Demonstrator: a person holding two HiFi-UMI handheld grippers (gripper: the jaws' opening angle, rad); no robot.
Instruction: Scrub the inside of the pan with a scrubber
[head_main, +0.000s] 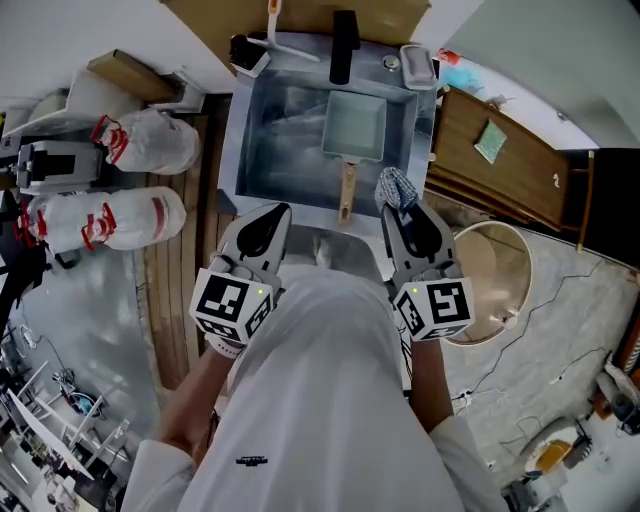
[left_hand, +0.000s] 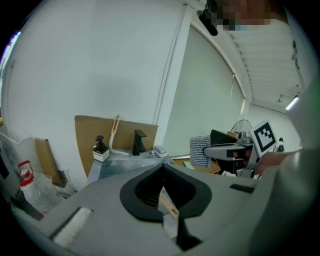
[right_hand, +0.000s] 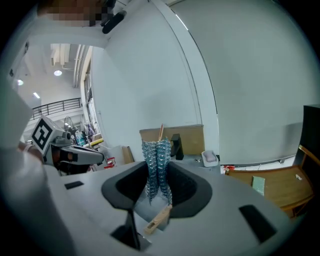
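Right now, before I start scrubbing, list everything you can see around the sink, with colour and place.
sink: one, steel, top centre
pan: one, pale green, wooden handle, in the sink
faucet: one, black, behind the sink
soap dispenser: one, black and white, sink's back left corner
brush: one, white, orange handle, beside the soap dispenser
bags: two, white, red handles, left of the sink
cabinet: one, brown wood, right of the sink
tub: one, beige, floor at right
scrubber: one, blue-white, in the right gripper
left gripper: one, grey, shut and empty, before the sink
right gripper: one, grey, shut on the scrubber
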